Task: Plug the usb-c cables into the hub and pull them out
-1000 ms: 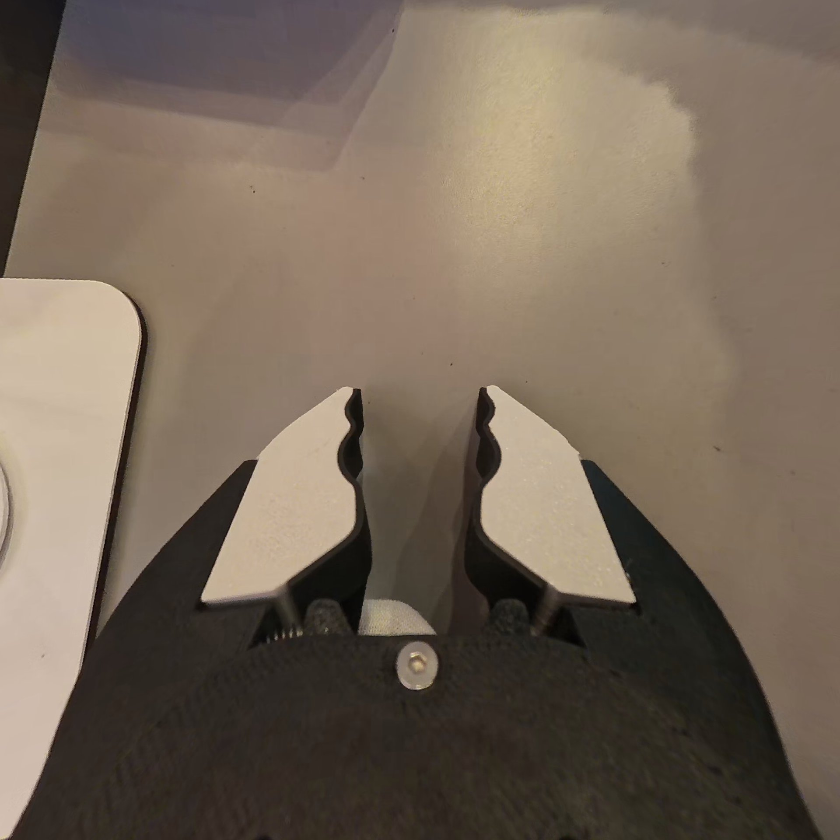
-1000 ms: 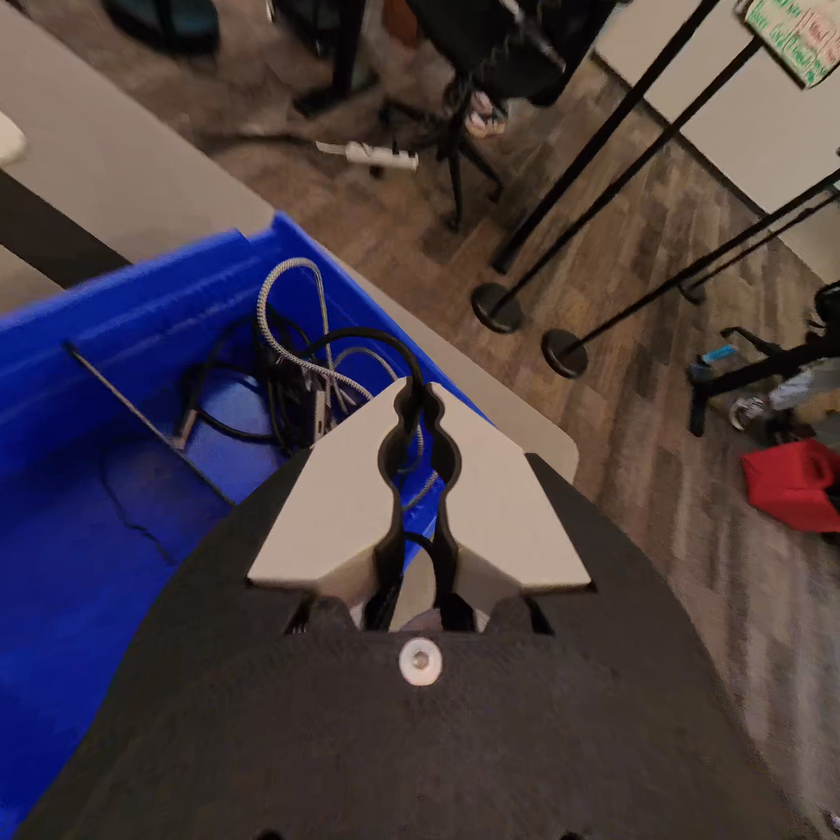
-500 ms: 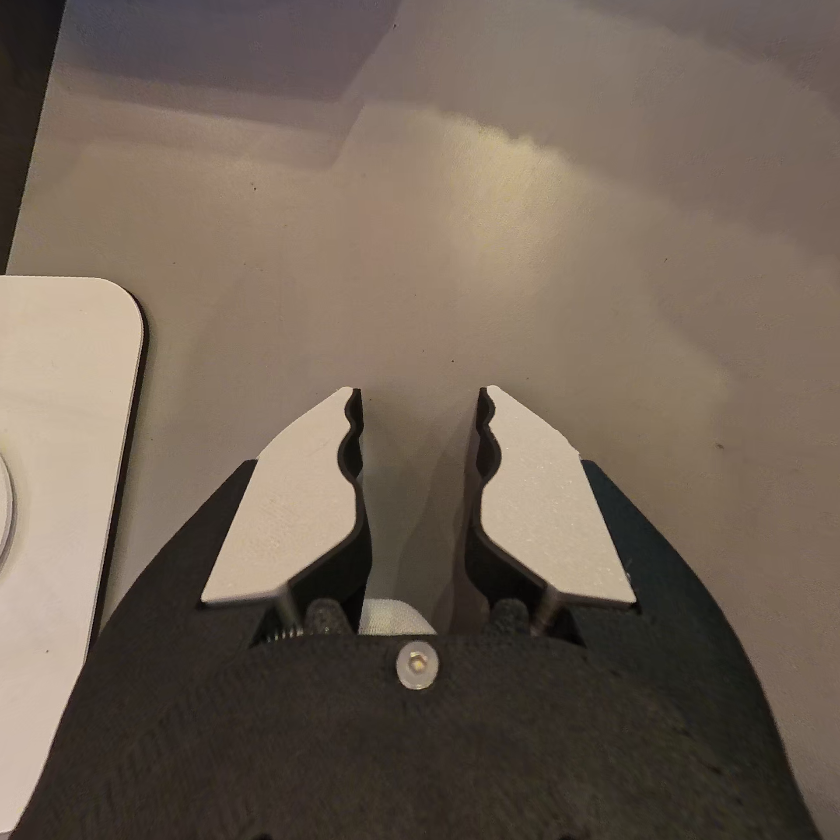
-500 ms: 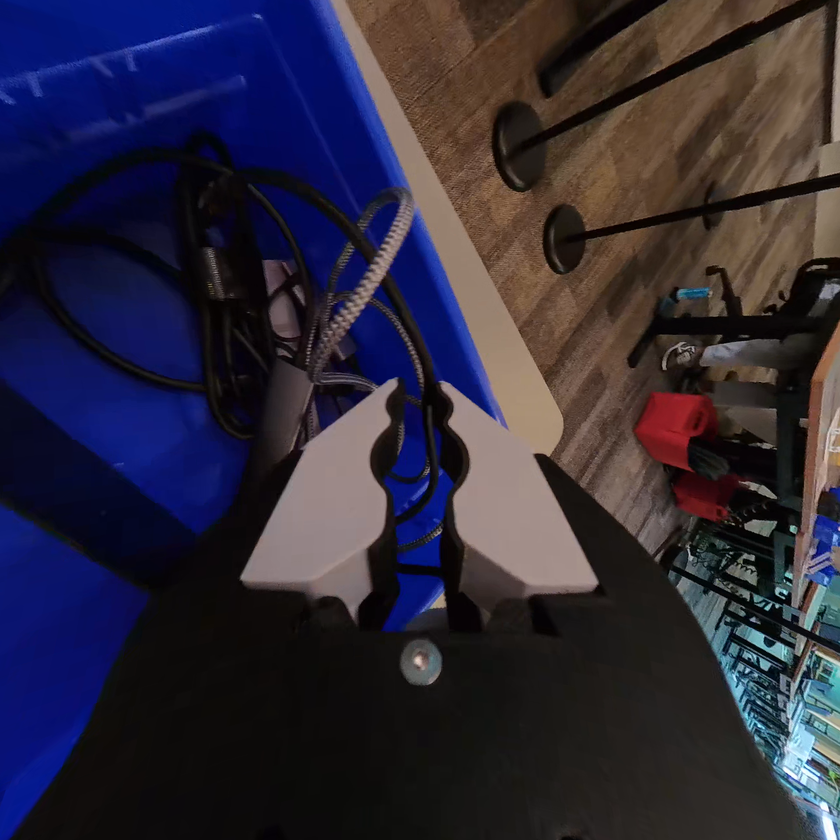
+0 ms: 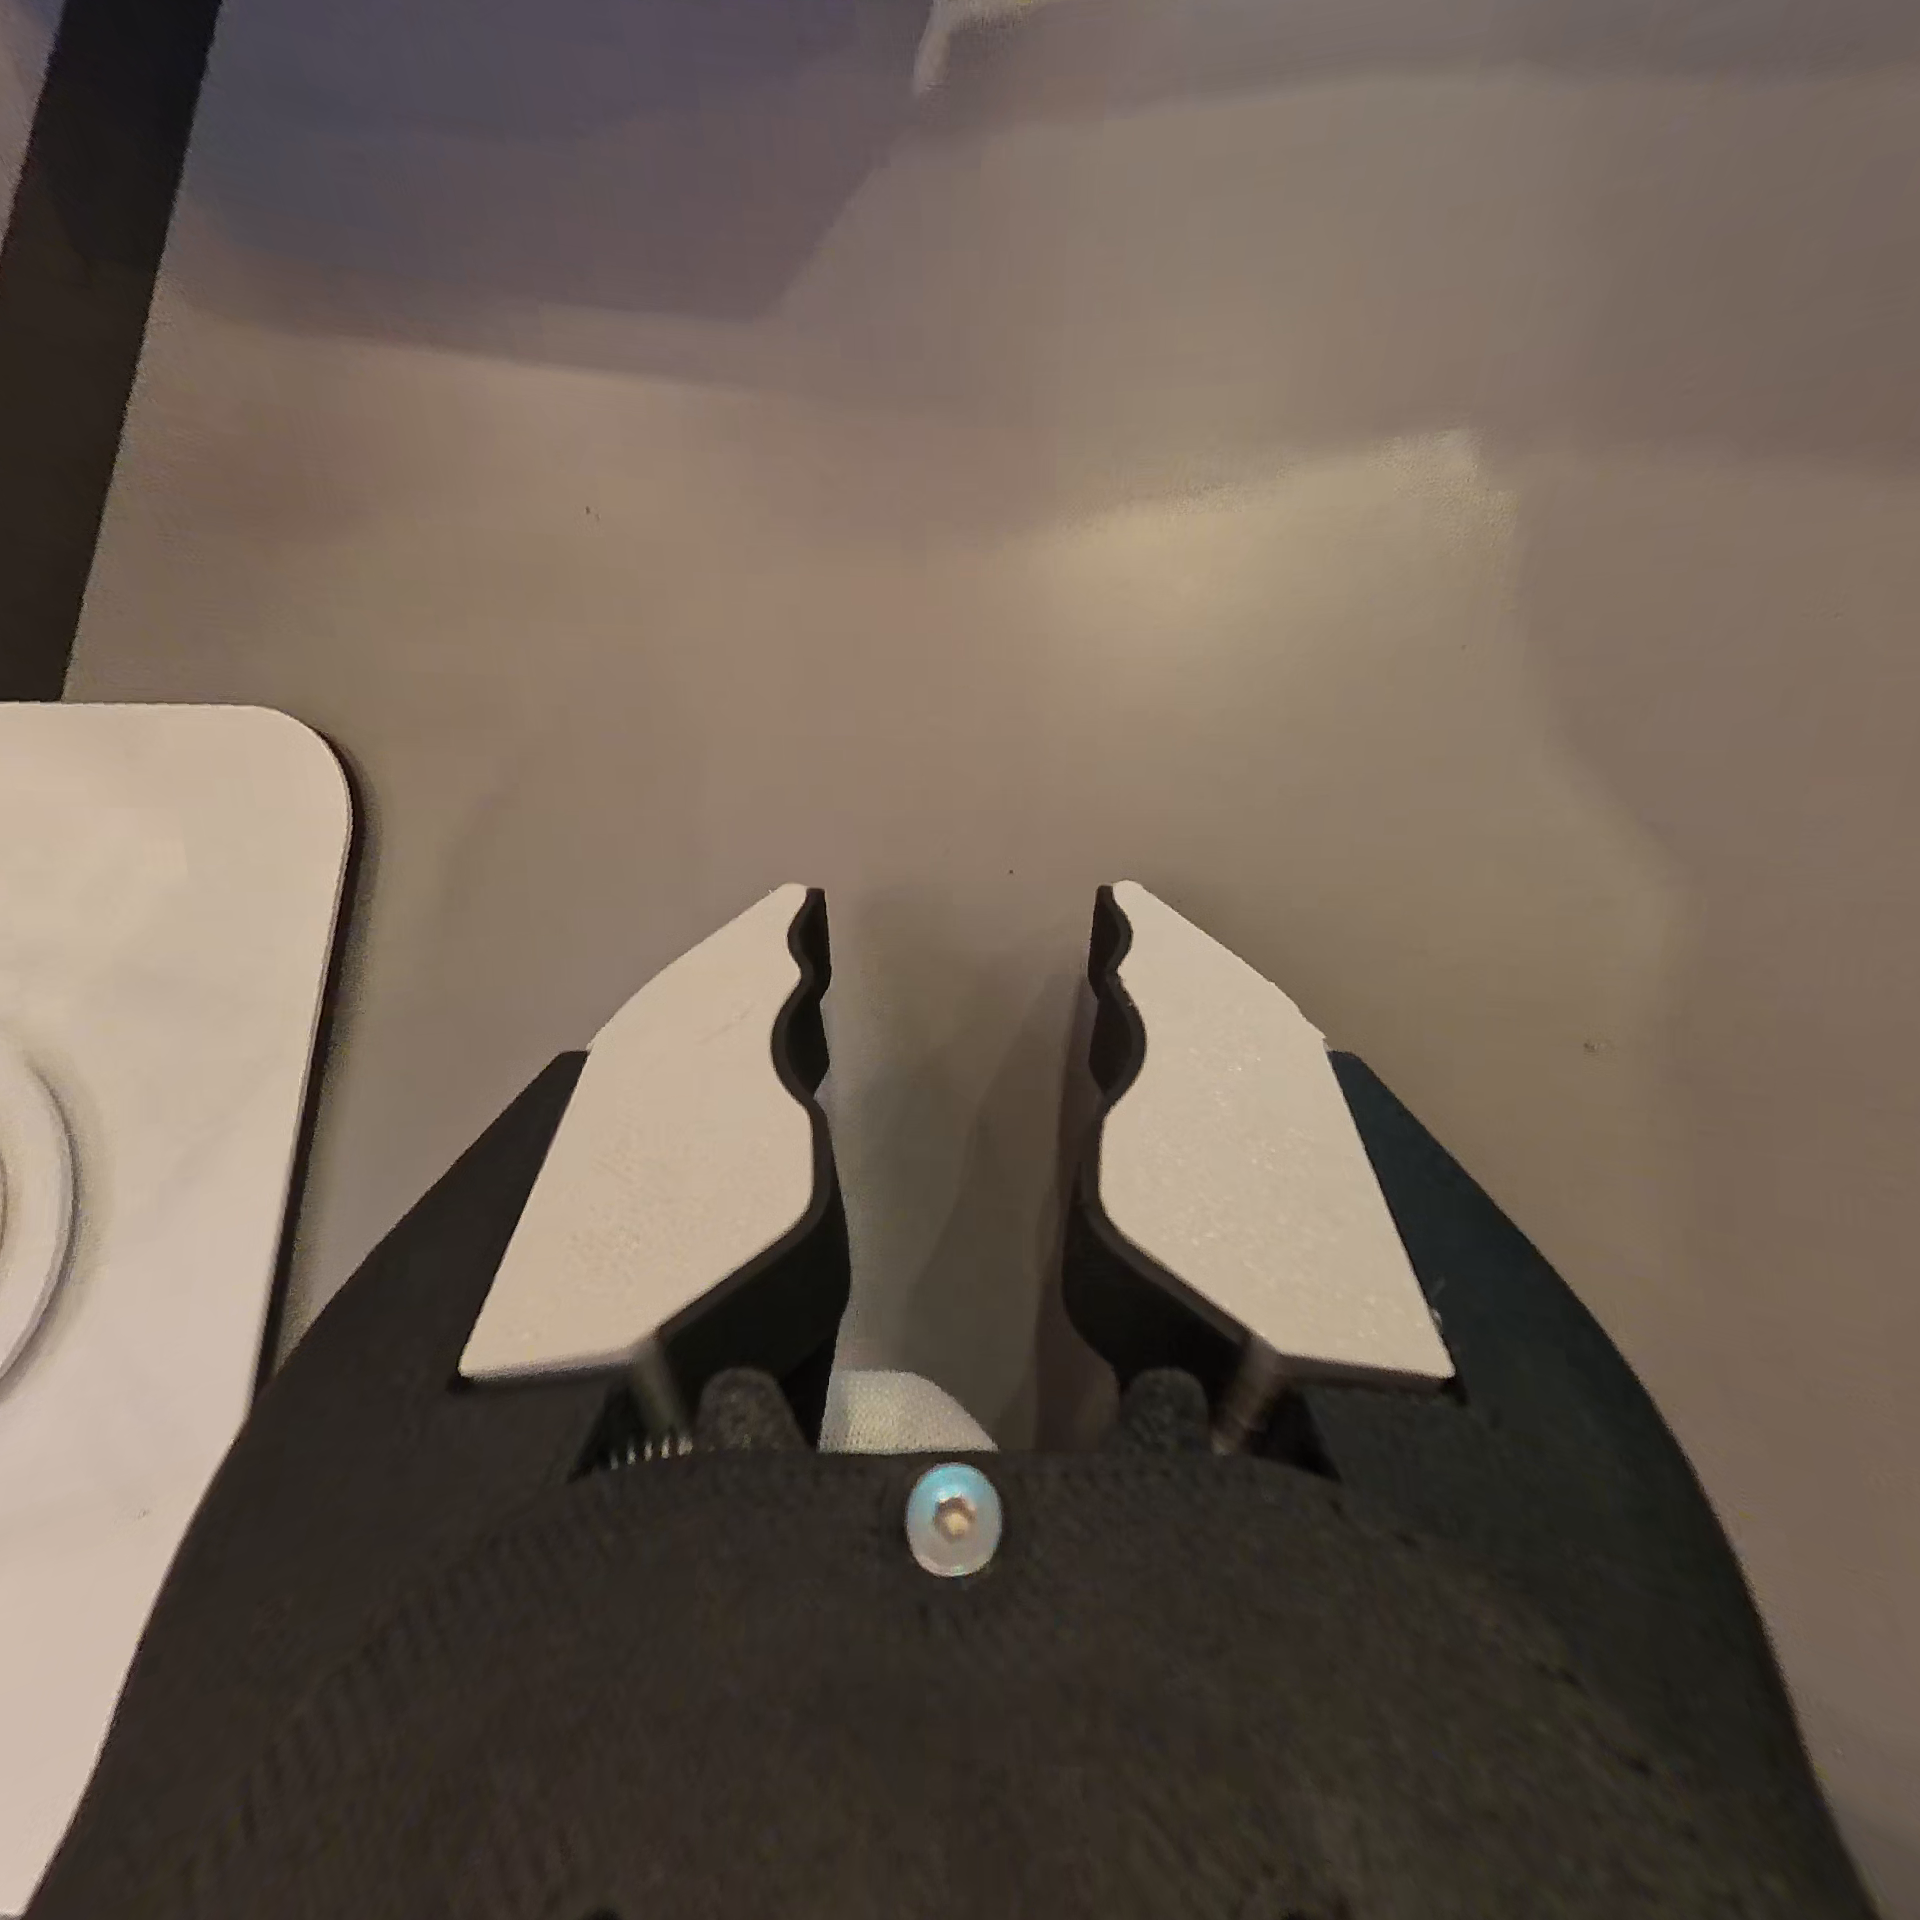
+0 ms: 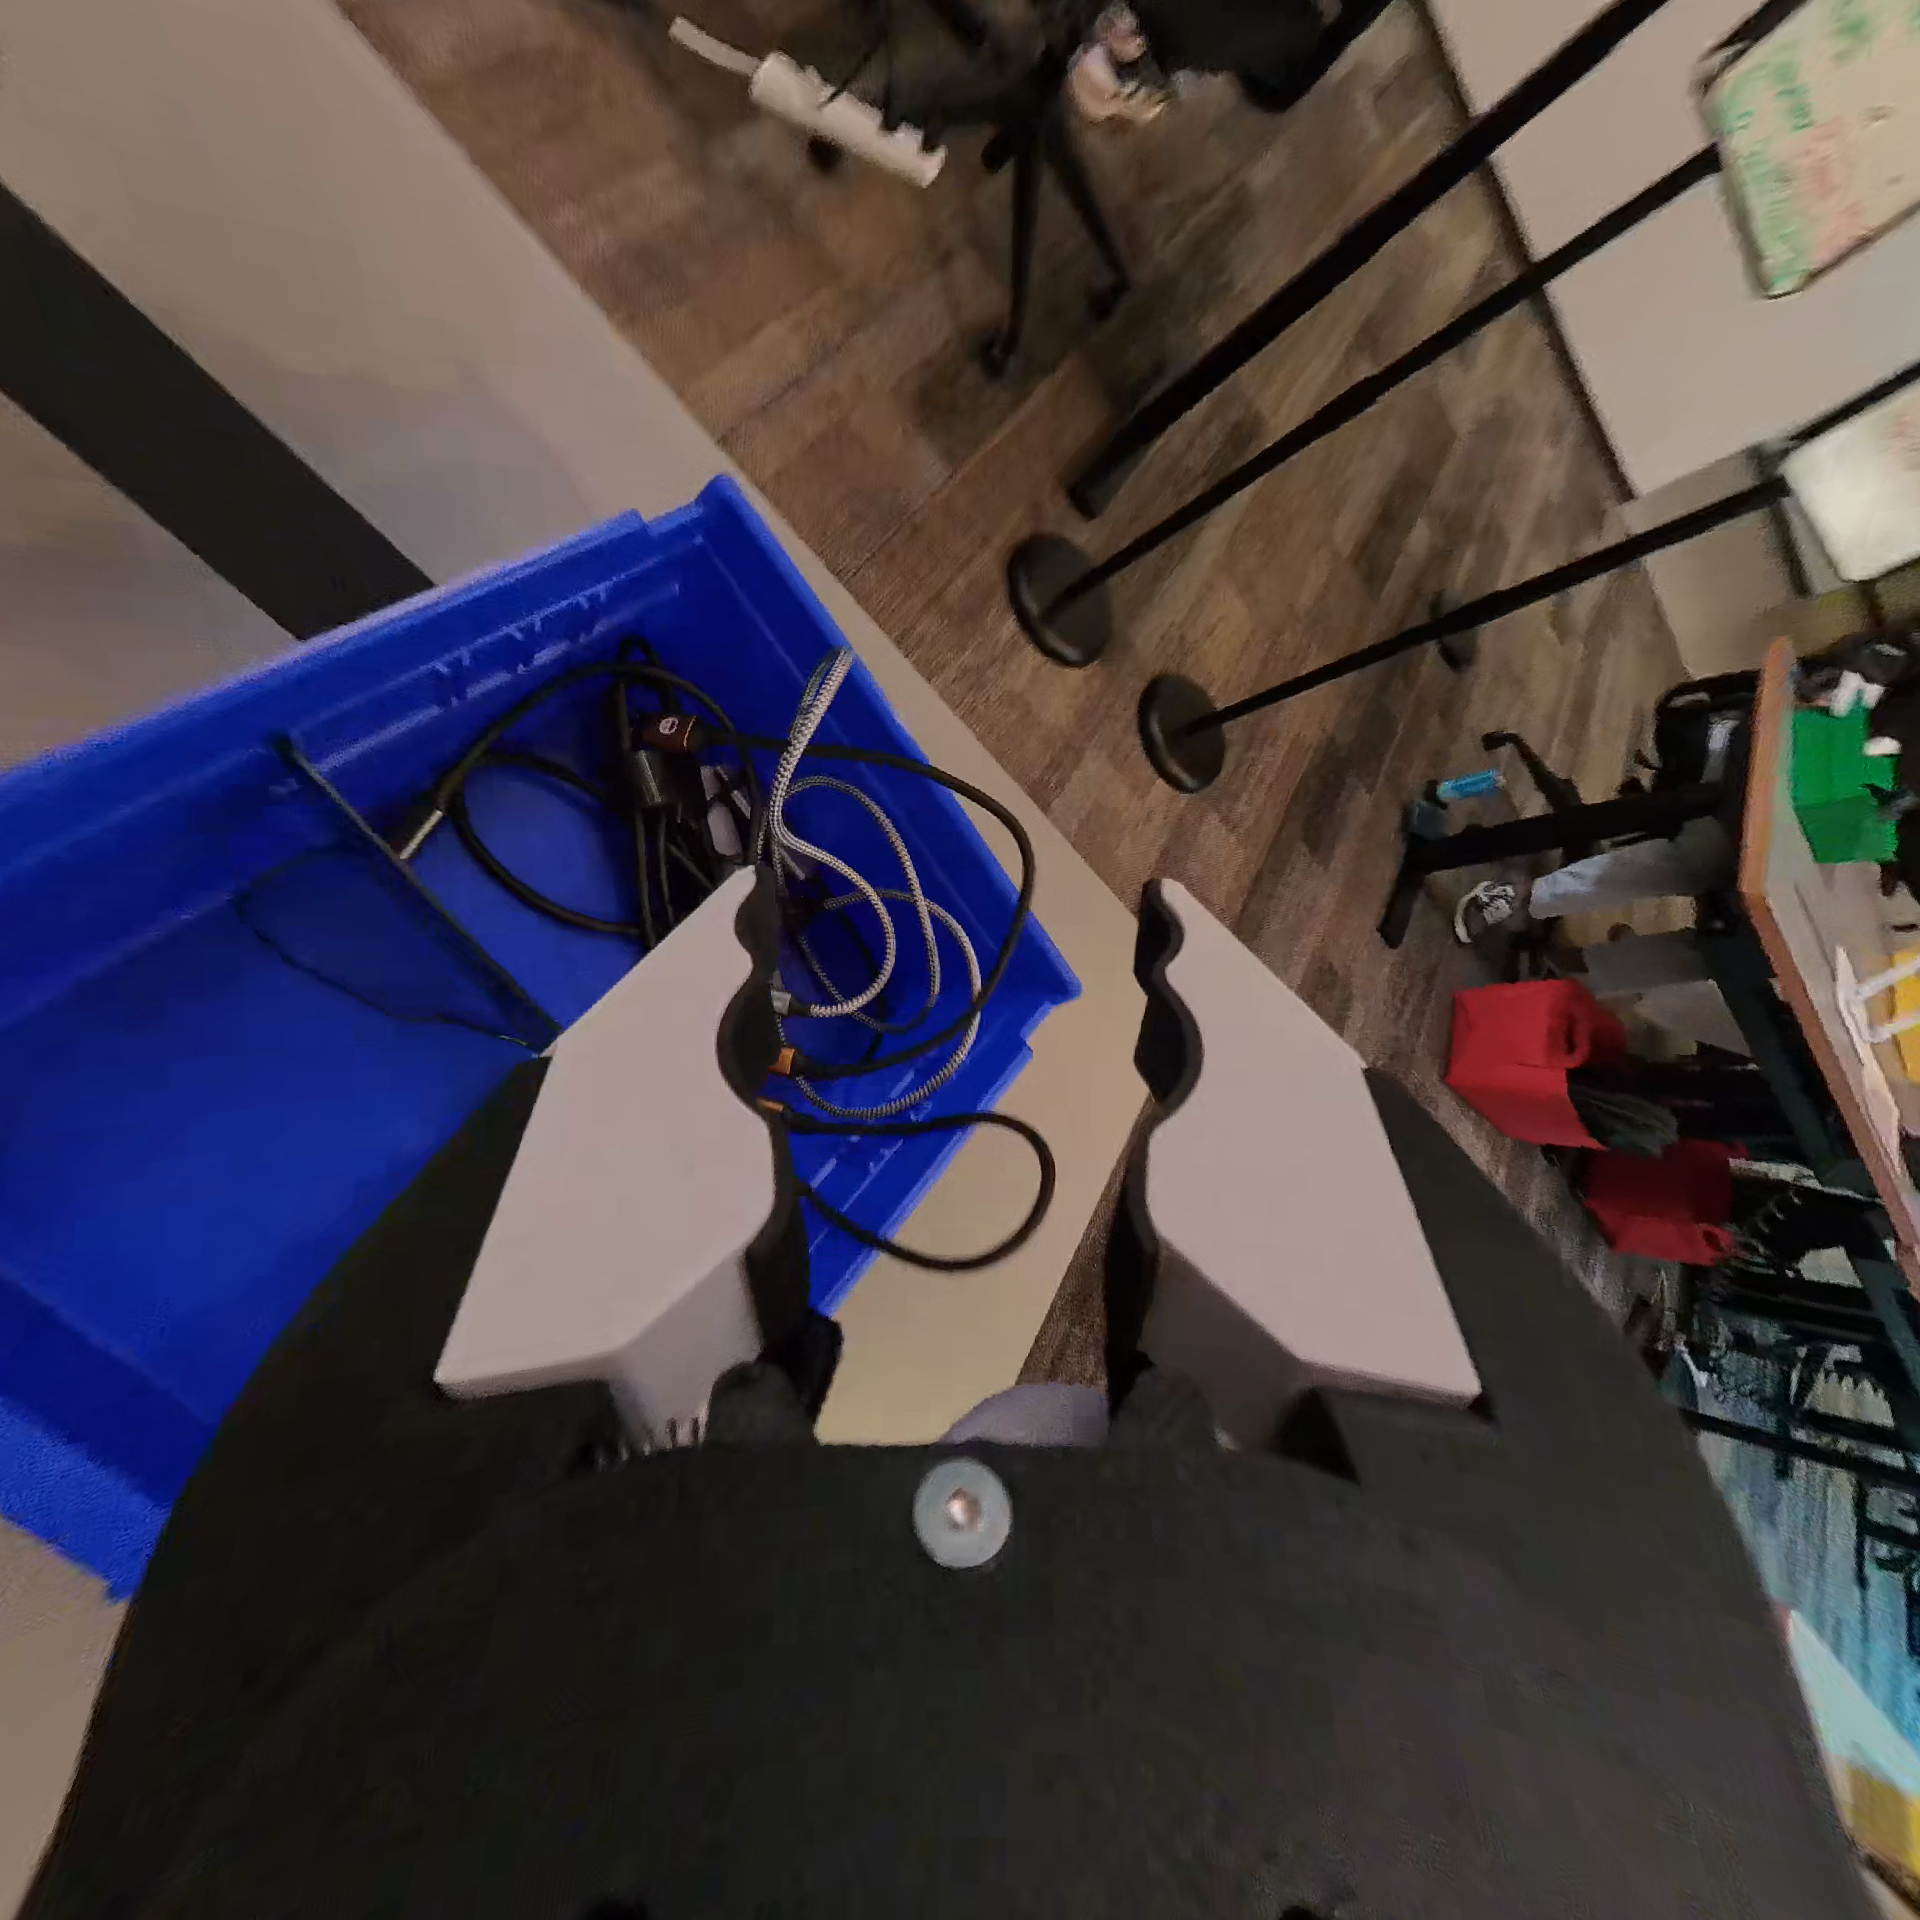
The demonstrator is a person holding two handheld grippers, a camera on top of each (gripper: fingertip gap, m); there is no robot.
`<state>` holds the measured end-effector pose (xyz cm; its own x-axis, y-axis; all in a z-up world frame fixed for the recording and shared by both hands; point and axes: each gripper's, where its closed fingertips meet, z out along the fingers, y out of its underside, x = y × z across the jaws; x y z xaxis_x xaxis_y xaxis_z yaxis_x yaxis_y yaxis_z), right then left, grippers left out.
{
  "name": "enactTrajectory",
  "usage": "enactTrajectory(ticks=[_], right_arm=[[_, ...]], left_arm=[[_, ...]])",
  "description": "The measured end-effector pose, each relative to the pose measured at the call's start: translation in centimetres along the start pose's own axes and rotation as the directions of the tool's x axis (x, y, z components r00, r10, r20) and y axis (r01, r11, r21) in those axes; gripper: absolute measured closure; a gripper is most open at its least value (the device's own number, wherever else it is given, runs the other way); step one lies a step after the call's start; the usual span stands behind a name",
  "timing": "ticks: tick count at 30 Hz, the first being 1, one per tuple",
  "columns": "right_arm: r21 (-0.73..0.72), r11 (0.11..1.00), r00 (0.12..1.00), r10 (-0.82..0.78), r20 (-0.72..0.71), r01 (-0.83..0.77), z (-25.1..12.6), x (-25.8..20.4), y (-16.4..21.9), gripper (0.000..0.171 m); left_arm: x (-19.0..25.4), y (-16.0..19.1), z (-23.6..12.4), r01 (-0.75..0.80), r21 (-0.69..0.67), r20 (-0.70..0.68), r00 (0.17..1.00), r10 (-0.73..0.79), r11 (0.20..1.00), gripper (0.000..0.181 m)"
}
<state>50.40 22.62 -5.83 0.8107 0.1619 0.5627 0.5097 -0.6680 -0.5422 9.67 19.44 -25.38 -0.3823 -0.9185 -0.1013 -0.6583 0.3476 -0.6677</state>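
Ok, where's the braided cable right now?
Right wrist view: the braided cable lies coiled in the blue bin, at its right end among black cables, just beyond the open right gripper.

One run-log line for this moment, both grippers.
left gripper: open, empty, over table | right gripper: open, empty, above blue bin | cables: in bin
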Motion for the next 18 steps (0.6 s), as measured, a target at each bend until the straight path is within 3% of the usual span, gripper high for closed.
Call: enactTrajectory(ticks=[3,7,12,15,18], right_arm=[[0.031,0.994,0.993,0.103,-0.056,-0.101,-3.8,-0.5,1.3,0.107],[-0.034,0.971,0.97,0.236,-0.05,-0.238,-5.8,-3.6,6.4,0.103],[-0.075,0.907,0.909,0.406,-0.097,-0.413,-5.4,-6.1,12.9,0.093],[-0.081,0.861,0.865,0.5,-0.044,-0.502,-4.0,-7.9,15.0,0.101],[-0.117,0.83,0.836,0.549,-0.008,-0.545,-2.5,-9.4,16.4,0.103]], left_arm=[[0.0,-0.9,-0.3,-0.03,0.008,0.022,0.999,0.03,1.0,0.133],[-0.2,-2.6,-1.3,-0.057,0.022,0.081,0.995,0.055,0.998,0.133],[-1.1,-5.5,-4.1,-0.033,0.076,0.19,0.982,0.018,0.997,0.13],[-2.2,-4.3,-7.3,-0.014,0.011,0.305,0.952,0.01,1.0,0.124],[-3.1,-2.2,-12.4,0.098,0.043,0.423,0.9,-0.107,0.994,0.119]])
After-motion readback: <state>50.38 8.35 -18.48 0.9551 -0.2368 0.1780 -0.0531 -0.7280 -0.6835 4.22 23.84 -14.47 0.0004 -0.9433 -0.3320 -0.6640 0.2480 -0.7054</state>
